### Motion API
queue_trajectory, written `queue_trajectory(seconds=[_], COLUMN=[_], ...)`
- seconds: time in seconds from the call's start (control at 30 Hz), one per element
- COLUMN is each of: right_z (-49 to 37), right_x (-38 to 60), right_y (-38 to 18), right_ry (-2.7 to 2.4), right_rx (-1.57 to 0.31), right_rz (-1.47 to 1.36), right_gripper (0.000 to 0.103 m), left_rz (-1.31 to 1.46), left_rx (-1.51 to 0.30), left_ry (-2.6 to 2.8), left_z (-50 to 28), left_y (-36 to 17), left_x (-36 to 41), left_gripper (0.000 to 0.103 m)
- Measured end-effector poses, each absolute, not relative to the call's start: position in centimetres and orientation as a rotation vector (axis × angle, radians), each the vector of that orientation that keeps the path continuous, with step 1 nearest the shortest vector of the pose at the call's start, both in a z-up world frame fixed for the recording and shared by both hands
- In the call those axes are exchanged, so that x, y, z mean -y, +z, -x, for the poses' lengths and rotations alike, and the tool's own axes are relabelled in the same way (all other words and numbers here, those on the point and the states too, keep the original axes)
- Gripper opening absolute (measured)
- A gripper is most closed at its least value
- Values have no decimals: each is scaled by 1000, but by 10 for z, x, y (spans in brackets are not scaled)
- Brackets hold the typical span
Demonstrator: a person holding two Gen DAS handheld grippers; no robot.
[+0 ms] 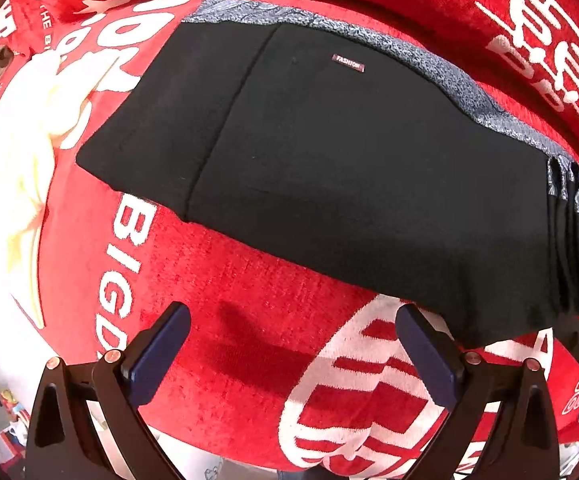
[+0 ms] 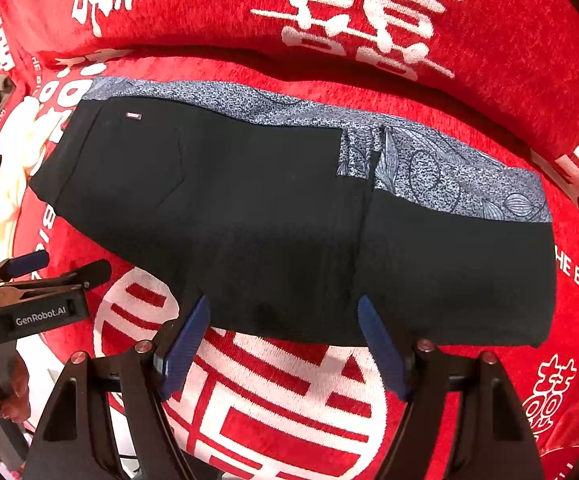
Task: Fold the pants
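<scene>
Black pants (image 2: 273, 224) lay folded lengthwise on the red blanket (image 2: 489, 64), over a patterned cloth (image 2: 449, 176); a crosswise fold seemingly remained. Left tool (image 1: 293, 344) and right tool (image 2: 285, 340) hovered, jaws apart, empty.

A small tag (image 1: 348, 63) on the black pants (image 1: 329, 168) reads "FASHION"; the left hand-held gripper (image 2: 55, 268) bears "GenRobot.AI".
</scene>
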State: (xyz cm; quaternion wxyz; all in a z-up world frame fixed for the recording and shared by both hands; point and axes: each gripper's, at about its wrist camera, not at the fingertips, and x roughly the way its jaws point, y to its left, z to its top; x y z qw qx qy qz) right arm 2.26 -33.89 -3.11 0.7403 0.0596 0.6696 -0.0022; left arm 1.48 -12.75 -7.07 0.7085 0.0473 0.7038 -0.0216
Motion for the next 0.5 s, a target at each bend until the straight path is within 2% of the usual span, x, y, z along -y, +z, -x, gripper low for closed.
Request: queue_trajectory(seconds=[0.5], right_z=[-28], right_x=[334], right_y=[-31], right_ry=[6], right_rx=[-1465], right_rz=[-130], right_gripper=[79], left_rz=[-38], left_rx=[-1532], left_ry=[-76], left_z=[-26], left_y=[-69], left_x=[106], left_gripper=[103])
